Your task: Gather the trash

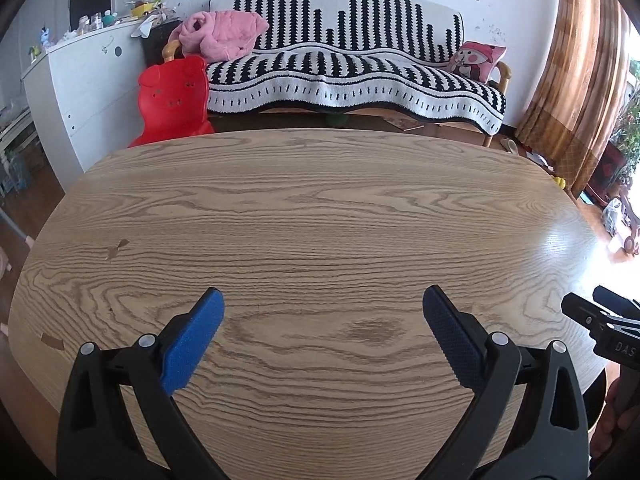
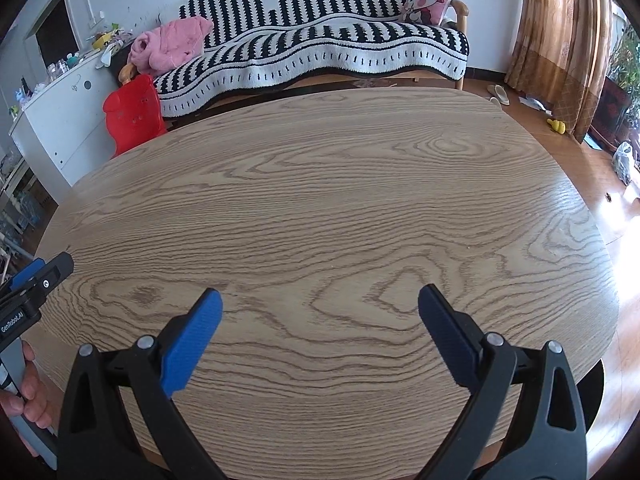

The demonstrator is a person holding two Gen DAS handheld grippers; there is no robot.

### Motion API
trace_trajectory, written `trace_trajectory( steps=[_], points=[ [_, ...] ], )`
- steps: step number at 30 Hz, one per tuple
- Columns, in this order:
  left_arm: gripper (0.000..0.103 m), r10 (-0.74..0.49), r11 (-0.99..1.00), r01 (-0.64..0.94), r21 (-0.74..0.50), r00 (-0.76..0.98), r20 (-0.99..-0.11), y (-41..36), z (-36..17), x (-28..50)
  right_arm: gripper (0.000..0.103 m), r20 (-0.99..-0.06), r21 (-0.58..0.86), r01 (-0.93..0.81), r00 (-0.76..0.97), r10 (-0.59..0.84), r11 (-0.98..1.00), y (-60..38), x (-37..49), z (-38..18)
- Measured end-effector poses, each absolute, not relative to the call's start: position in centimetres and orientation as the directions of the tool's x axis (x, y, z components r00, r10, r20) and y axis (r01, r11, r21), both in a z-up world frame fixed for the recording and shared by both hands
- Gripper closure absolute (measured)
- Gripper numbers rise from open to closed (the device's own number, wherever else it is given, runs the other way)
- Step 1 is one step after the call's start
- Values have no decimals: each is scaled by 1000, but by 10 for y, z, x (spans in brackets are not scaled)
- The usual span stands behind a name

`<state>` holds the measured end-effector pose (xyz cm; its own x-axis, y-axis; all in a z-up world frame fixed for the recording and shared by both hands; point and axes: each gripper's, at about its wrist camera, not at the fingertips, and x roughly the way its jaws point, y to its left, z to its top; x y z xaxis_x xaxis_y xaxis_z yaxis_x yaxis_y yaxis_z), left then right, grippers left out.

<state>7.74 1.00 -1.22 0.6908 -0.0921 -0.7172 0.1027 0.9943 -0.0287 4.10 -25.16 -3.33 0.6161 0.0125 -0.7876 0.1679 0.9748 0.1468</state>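
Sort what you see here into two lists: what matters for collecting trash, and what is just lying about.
For the job:
- left gripper, open, holding nothing
- right gripper, open, holding nothing
- wooden table, no trash visible on it

Just lying about:
- striped sofa
- pink blanket
- red plastic chair
- pink cushion
- slippers on the floor

Bright daylight from right; glare on counter [image 1: 560,248] right of hand-held gripper [image 1: 323,300]; strong fisheye bending, dark corners; focus sharp.
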Motion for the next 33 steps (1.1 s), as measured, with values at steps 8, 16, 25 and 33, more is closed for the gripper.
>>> trace_trajectory(
  steps=[8, 16, 25, 33],
  points=[
    [6, -88, 995, 101, -25, 689, -719, 11, -13, 76, 8, -787, 145, 174, 616, 7, 974, -256, 37, -33],
    [6, -88, 994, 103, -24, 689, -719, 12, -13, 74, 8, -789, 140, 173, 615, 4, 975, -253, 37, -34],
    [6, -78, 996, 88, -23, 691, -719, 14, -13, 74, 8, -789, 139, 174, 615, 3, 975, -252, 37, -34],
    [6, -85, 996, 85, -36, 683, -725, 20, -12, 79, 7, -789, 135, 173, 614, 0, 976, -252, 36, -35]
  ],
)
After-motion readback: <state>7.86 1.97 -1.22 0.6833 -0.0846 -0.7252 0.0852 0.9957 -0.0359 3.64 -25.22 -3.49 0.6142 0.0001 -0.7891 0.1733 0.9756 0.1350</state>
